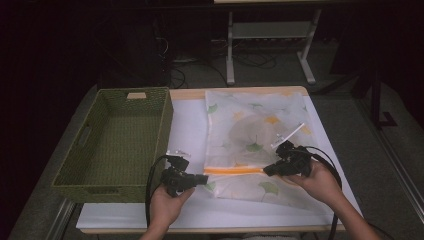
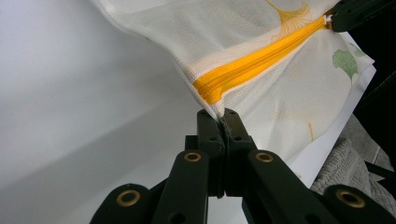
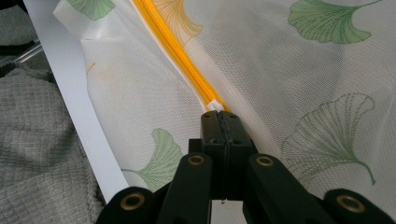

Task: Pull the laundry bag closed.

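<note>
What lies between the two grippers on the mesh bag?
The orange zipper runs from left gripper to right gripper in the high view.

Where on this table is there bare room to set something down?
Free: the white strip between the green basket and the mesh bag, and the front edge strip below the bag. The basket's inside looks free too. Crowded: the bag's near end, where both tongs, left and right, grip it.

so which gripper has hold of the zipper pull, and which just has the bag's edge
The right gripper is shut on the white zipper pull of the orange zipper. The left gripper pinches the mesh bag at its edge, by the zipper's other end.
</note>
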{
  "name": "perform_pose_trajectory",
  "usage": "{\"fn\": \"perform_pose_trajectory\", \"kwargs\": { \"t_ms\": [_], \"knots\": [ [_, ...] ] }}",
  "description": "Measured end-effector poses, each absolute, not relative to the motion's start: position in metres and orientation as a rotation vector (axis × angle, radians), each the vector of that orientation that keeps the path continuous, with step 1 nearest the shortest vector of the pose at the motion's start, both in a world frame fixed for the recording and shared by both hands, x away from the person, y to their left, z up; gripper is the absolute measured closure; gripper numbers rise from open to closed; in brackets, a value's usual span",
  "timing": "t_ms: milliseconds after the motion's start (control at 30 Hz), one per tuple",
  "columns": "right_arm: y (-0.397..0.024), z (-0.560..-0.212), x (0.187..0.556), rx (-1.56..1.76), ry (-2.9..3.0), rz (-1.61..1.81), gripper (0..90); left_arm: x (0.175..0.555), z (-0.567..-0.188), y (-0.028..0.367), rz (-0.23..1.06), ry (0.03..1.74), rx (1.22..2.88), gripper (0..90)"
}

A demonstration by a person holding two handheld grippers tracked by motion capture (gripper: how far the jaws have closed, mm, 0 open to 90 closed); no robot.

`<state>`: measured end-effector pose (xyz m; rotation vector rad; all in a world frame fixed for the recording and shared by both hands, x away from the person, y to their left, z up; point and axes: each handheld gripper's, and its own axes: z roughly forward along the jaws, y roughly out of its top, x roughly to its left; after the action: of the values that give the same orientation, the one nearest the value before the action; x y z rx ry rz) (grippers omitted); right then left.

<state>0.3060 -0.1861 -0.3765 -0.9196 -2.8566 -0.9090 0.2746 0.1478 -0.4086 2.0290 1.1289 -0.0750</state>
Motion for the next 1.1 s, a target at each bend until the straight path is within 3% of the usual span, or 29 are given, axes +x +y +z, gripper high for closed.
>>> {"fn": "perform_pose_trajectory", "kwargs": {
  "t_ms": [1100],
  "knots": [
    [-0.217, -0.38, 0.303, -0.986, -2.856, -0.897, 89.8, 0.274, -0.412, 0.149, -0.074, 1.136, 2.035, 88.7]
  ]
}}
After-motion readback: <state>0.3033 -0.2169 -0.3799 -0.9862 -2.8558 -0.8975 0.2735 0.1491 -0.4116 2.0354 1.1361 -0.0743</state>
